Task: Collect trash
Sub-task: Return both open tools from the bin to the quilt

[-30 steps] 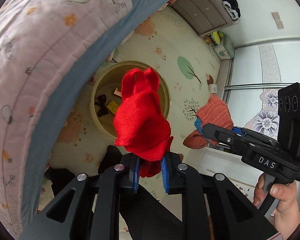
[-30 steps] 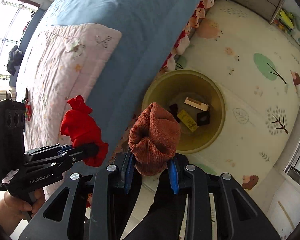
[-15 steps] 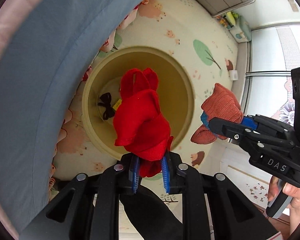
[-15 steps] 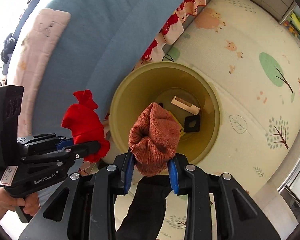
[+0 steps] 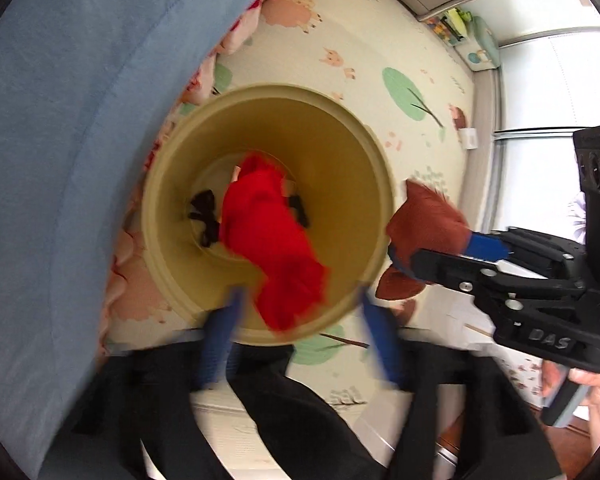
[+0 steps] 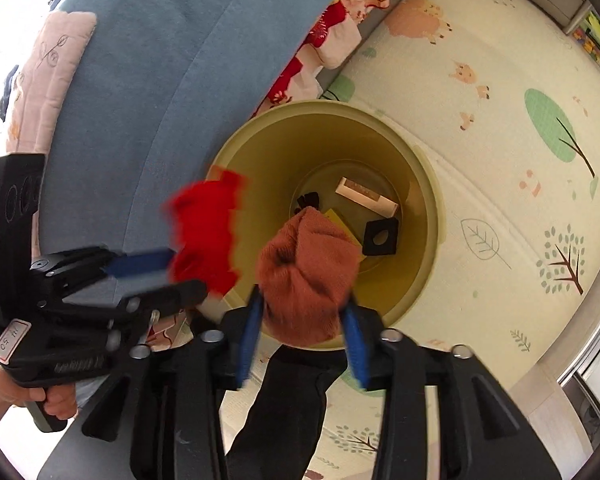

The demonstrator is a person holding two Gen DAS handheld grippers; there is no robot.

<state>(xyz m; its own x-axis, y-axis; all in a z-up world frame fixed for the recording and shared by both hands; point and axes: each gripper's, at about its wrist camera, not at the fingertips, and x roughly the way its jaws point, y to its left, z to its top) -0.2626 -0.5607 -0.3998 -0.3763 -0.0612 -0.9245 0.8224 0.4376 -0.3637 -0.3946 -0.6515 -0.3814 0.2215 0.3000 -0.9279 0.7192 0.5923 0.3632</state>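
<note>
The left gripper (image 5: 300,320) stands open, its jaws having just spread; the red cloth (image 5: 268,240) hangs free between and just ahead of its blue pads, clear of both, over the mouth of the yellow bin (image 5: 364,184); its long axis runs from the jaws down toward the bin's floor. The right gripper (image 6: 304,328) has been opening too, yet the brown cloth (image 6: 308,276) sits bunched between its pads, apparently touching them, rounded end toward the bin. Both cloths look soft, light and floppy; any bunched fold should serve as a hold.
</note>
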